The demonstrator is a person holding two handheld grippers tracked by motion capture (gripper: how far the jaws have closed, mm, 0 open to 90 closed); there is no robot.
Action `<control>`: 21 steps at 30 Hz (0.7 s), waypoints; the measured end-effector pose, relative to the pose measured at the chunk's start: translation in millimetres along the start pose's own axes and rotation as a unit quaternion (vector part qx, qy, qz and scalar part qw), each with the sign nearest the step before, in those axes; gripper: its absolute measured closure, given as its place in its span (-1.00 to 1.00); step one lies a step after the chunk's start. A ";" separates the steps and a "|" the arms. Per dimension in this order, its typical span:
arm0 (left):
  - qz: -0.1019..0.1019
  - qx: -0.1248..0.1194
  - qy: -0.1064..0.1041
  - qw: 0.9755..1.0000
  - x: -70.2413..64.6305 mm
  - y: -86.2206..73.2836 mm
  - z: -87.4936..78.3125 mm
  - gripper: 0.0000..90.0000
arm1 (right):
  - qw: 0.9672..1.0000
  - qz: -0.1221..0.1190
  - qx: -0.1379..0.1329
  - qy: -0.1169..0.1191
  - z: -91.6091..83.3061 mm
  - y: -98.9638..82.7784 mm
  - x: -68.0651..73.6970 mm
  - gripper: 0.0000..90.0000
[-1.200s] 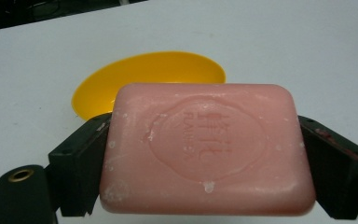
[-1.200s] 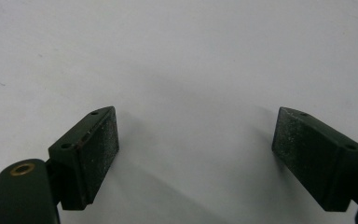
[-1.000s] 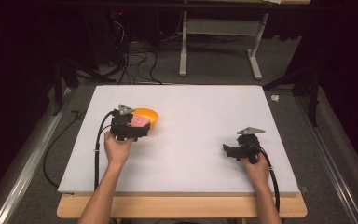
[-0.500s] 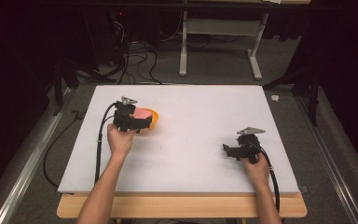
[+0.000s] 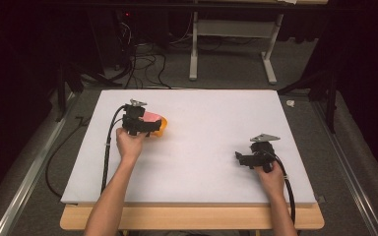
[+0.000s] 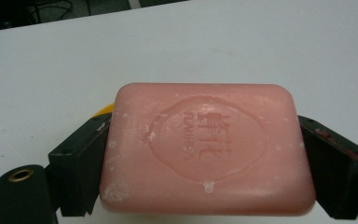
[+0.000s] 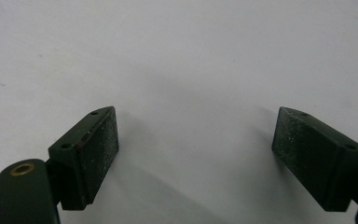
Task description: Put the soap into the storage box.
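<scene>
Soap [image 6: 207,149] — a pink bar with a stamped oval — sits clamped by its two short ends in the left tongs [image 5: 147,127], held just above the orange dish [image 5: 162,127] toward the far left of the white bench [image 5: 211,147]. To do this step well, I judge the bar should stay level and squarely gripped, since it looks slippery. Nothing can be made out inside the dish, while the right tongs [image 7: 196,154] rest wide apart and empty, well right of the dish.
</scene>
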State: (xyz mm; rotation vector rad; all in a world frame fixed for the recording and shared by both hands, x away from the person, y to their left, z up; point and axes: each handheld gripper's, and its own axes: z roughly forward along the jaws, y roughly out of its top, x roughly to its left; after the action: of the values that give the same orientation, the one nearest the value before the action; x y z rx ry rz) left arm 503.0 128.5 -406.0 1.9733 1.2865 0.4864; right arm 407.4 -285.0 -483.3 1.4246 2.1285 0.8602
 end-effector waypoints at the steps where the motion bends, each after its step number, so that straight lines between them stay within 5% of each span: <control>1: -0.001 0.004 0.005 1.000 0.4 0.6 4.2 -0.70 | 1.000 0.000 0.000 0.000 0.0 0.0 0.0 -0.67; 21: -0.018 0.030 0.020 0.999 8.1 0.9 28.7 -0.70 | 1.000 0.001 0.001 0.000 -0.1 0.0 0.0 -0.67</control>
State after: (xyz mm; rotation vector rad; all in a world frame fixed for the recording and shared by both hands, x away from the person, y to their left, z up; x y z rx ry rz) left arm 525.7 125.1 -425.1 1.9946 1.3752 0.4776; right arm 407.3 -284.9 -483.2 1.4272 2.1287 0.8605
